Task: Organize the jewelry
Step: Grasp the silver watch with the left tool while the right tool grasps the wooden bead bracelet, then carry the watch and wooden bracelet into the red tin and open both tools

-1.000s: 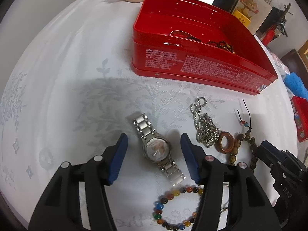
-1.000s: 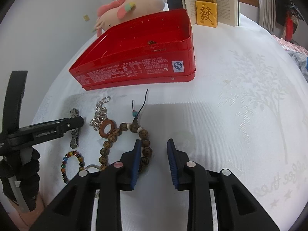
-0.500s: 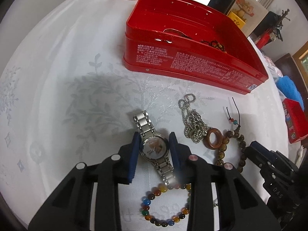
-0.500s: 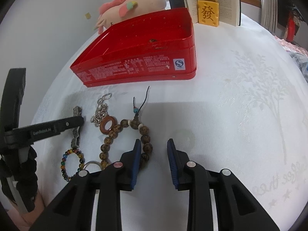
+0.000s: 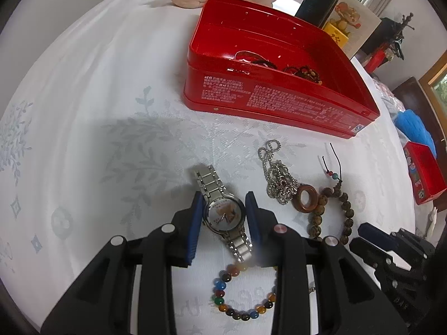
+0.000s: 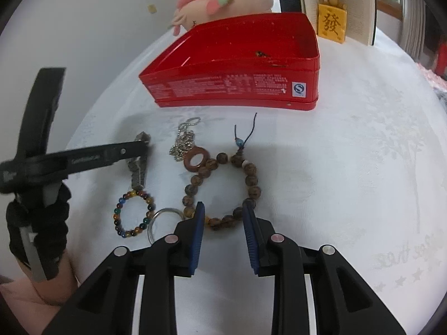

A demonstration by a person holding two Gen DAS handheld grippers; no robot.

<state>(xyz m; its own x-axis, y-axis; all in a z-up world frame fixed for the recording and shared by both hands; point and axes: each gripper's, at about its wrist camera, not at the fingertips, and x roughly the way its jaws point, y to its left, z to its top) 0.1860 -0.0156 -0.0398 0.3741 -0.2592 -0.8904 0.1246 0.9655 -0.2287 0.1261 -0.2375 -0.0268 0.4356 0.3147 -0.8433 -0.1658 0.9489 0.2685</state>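
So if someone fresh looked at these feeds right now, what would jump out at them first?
Probably the red tin, open at the back of the white tablecloth with a few pieces already inside. Next, the left gripper closed on the silver watch by its face. Beside it lie a silver chain, a wooden bead bracelet and a multicoloured bead bracelet.

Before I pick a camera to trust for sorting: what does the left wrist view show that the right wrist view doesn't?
Only the left wrist view shows the watch face between the left tongs and beads lying inside the tin. Only the right wrist view shows the silver ring and the open right tongs over the wooden bracelet. Both show the tin, chain, wooden ring and colored bracelet.
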